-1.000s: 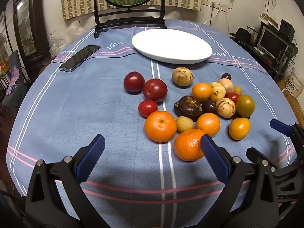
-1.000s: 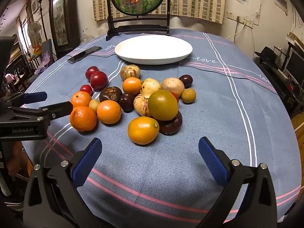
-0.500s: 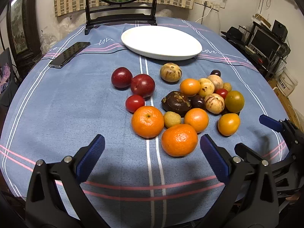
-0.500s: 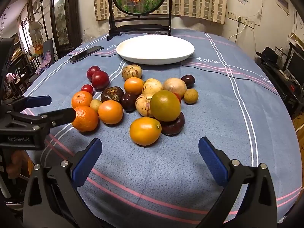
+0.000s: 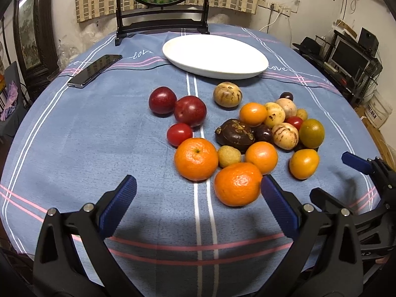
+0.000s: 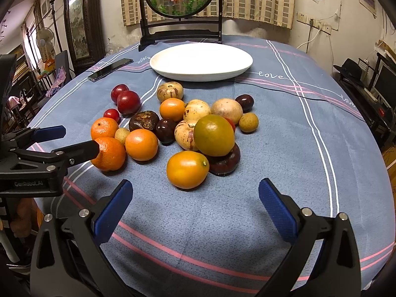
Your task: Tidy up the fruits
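Observation:
Several fruits lie in a loose heap on the blue cloth: two large oranges, red plums, a yellow-orange fruit, a green-yellow one and pale speckled ones. Behind the heap stands an empty white plate. My left gripper is open, low over the cloth just short of the near orange. My right gripper is open too, in front of the yellow-orange fruit. In the right wrist view the left gripper reaches in from the left edge, beside the near orange.
A black phone lies at the back left of the round table. A dark wooden stand with a round goldfish panel rises behind the plate. The table edge drops away on the right toward shelves with monitors.
The left gripper swung left then came back and moved closer to the oranges. The right gripper crept forward toward the yellow-orange fruit. No fruit has moved.

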Demonstrator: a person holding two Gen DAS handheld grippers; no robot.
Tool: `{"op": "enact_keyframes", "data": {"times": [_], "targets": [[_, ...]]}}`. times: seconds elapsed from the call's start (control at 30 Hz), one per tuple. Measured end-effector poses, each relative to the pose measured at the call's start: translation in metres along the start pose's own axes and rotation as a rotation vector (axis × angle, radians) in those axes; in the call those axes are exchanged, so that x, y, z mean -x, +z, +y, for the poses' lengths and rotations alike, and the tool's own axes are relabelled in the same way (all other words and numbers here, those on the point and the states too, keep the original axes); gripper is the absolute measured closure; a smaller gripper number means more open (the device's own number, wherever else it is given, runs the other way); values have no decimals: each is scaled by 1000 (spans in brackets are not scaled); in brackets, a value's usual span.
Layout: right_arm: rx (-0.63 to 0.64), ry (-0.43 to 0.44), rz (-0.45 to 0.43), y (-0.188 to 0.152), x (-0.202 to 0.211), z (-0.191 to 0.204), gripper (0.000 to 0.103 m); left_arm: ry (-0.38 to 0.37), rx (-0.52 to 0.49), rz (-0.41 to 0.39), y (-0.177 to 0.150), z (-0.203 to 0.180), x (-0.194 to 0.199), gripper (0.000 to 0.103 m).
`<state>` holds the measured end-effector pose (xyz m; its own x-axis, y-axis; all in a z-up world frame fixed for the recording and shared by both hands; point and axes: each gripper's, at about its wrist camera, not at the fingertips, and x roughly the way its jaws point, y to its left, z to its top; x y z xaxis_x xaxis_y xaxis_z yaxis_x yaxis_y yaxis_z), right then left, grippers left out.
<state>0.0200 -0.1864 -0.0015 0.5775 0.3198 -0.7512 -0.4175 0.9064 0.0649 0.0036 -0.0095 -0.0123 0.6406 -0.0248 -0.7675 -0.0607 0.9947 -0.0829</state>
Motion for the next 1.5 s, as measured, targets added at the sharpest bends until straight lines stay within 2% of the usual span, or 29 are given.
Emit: {"op": "enact_keyframes", "data": {"times": [0.17, 0.53, 1.5], "targets": [[-2, -1, -2, -1, 0, 0, 1, -1, 1, -18, -1, 0, 3, 2], [-1, 0, -2, -1, 0, 0, 1, 20, 0, 5, -4, 0, -1, 2], [0, 1, 7, -3, -1, 3, 1, 6, -17, 5, -7, -3, -1, 2]]}}
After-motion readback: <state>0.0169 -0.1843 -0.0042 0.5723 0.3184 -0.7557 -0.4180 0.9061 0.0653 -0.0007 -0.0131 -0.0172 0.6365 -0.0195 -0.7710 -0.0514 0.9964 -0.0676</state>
